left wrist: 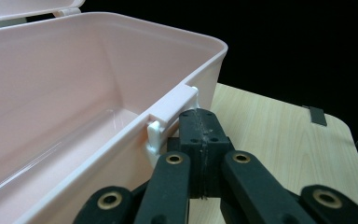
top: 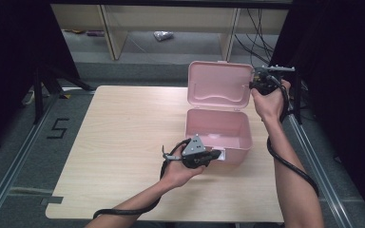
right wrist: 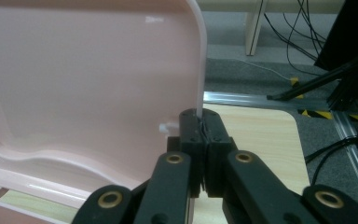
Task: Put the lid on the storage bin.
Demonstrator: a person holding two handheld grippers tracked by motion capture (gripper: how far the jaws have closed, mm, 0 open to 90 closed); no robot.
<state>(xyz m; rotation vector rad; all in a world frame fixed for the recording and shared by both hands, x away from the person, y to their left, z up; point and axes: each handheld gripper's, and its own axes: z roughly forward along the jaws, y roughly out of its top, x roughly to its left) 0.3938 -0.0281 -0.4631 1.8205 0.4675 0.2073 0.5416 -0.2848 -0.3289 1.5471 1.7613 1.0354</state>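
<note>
- A pink box (top: 218,130) sits on the right side of the light wooden table (top: 123,142), a little toward the near edge.
- The box is open. Its lid (top: 220,85) stands up at the far side, and the inside of the lid faces the person.
- The inside of the box looks bare in the high view.
- The left gripper (top: 214,156) is at the near wall of the box, close to the near left corner.
- In the left gripper view, the left gripper (left wrist: 200,126) has its two black jaws pressed flat together, with nothing between them. Their tips are right up against the white clasp (left wrist: 168,119) on the front wall of the box (left wrist: 74,93). I cannot tell if they really touch it.
- The right gripper (top: 255,85) is up at the right edge of the lid.
- In the right gripper view, the right gripper (right wrist: 200,126) has its jaws squeezed tight on the thin edge of the lid (right wrist: 98,79). The edge runs down into the crack between them.
- A black cable (top: 290,164) hangs beside the right arm.
- Past the far side of the table are pale wooden shelves (top: 114,28).
</note>
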